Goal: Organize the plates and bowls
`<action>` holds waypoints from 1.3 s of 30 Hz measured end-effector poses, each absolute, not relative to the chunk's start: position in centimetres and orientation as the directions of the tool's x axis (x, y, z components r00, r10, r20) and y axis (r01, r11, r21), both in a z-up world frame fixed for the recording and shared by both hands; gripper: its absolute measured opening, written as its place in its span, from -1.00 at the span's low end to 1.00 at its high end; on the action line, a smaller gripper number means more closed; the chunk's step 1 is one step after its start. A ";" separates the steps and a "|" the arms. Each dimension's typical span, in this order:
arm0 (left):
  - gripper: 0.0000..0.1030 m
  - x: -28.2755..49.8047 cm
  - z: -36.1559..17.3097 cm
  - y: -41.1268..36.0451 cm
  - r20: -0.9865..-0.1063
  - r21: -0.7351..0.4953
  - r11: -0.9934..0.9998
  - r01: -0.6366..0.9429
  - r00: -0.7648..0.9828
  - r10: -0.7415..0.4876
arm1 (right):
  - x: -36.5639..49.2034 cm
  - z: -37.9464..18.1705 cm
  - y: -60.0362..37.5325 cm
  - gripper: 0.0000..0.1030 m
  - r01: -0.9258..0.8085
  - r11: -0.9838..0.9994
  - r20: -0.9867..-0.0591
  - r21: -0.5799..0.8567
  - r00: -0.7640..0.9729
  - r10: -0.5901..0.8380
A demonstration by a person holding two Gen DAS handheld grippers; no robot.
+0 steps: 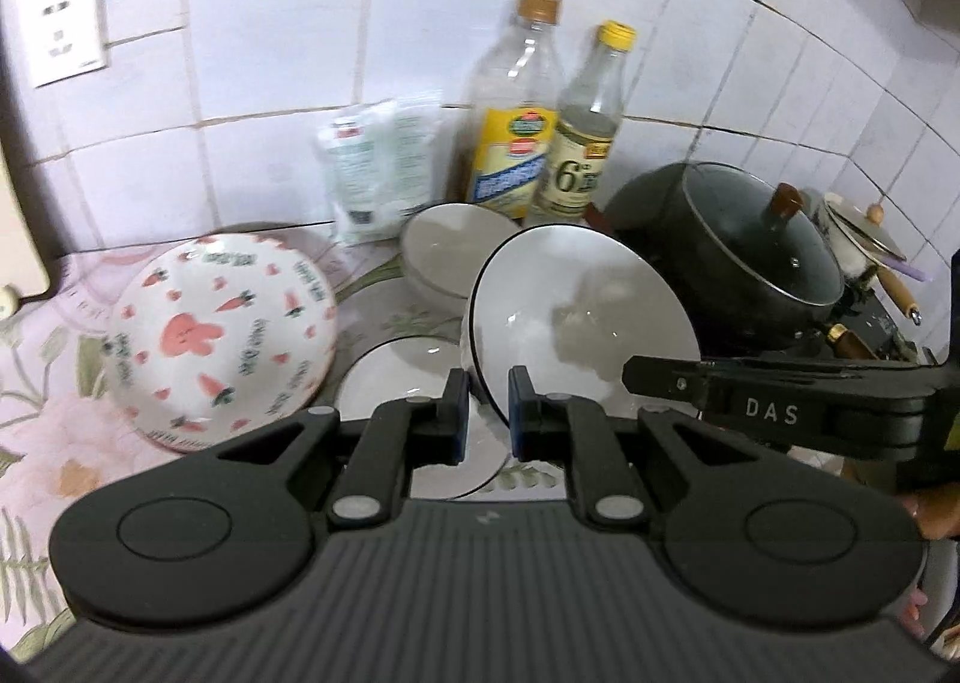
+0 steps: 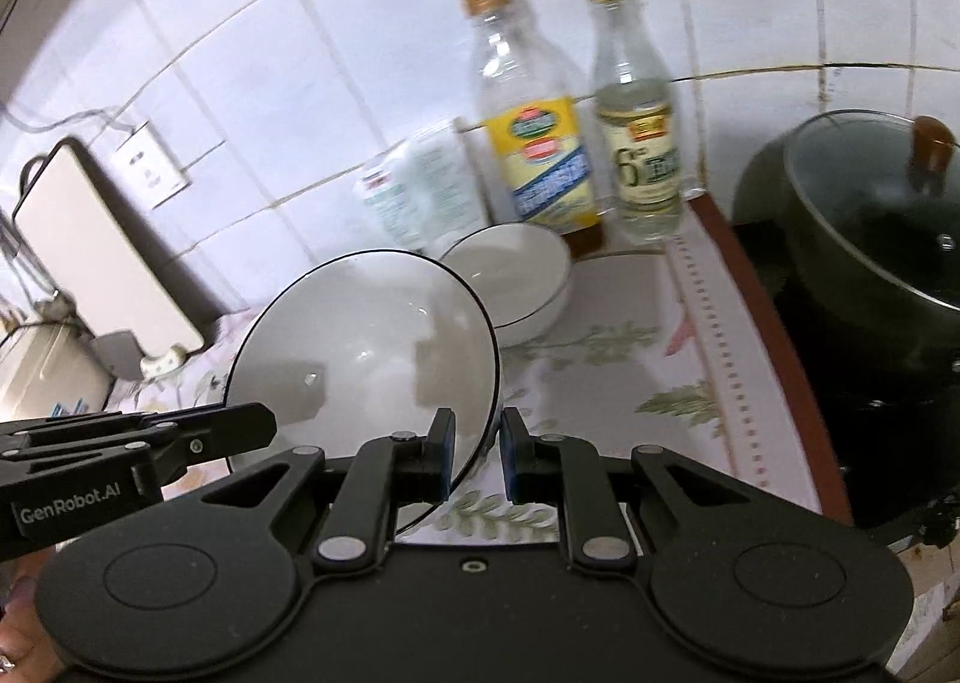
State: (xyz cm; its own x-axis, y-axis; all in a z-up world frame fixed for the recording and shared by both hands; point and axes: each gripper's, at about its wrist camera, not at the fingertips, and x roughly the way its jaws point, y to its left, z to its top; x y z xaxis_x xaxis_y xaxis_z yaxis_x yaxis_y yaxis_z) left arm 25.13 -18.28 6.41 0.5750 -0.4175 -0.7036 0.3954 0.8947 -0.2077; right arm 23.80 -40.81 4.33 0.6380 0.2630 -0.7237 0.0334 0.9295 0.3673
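Note:
A white bowl with a black rim point(image 1: 576, 311) is held tilted in the air by both grippers. My left gripper point(image 1: 487, 413) is shut on its near-left rim. My right gripper point(image 2: 475, 458) is shut on its right rim; the bowl shows in the right wrist view point(image 2: 366, 347). Under it lies a white black-rimmed plate point(image 1: 396, 377). A second white bowl point(image 1: 444, 245) point(image 2: 516, 275) stands behind on the counter. A carrot-and-rabbit patterned bowl point(image 1: 222, 335) leans tilted at the left.
Two bottles point(image 1: 516, 113) point(image 1: 588, 125) and a white packet point(image 1: 378, 167) stand against the tiled wall. A dark pot with a glass lid point(image 1: 750, 245) point(image 2: 870, 215) sits on the stove at the right. A cutting board point(image 2: 102, 245) leans at the left.

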 end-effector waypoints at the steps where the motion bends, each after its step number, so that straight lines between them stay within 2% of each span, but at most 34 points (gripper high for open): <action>1: -0.77 25.1 6.4 -17.9 -0.704 -0.208 0.897 0.390 0.577 -0.414 | 23.9 4.3 -40.2 -0.62 0.026 0.932 -0.727 0.362 0.633 0.265; 20: -0.77 27.5 1.3 -13.2 -0.751 -0.288 0.906 0.311 0.513 -0.415 | 26.7 2.0 -34.9 -0.62 -0.046 0.962 -0.781 0.269 0.575 0.246; 29: -0.77 28.8 -0.6 -14.1 -0.752 -0.264 0.909 0.322 0.521 -0.403 | 28.0 0.0 -34.6 -0.62 -0.067 0.976 -0.803 0.209 0.557 0.210; 39: -0.76 30.0 -2.5 -14.9 -0.785 -0.231 0.921 0.314 0.499 -0.367 | 28.7 -1.4 -32.9 -0.61 -0.127 0.989 -0.809 0.075 0.572 0.135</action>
State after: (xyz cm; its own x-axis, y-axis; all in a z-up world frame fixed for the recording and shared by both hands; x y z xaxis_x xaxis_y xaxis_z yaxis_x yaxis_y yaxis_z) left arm 30.01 -14.88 -2.48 0.4993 -0.3667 -0.7850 0.3139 0.9210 -0.2305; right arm 28.71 -32.92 -1.41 0.5722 0.1346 -0.8090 -0.1272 0.9891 0.0746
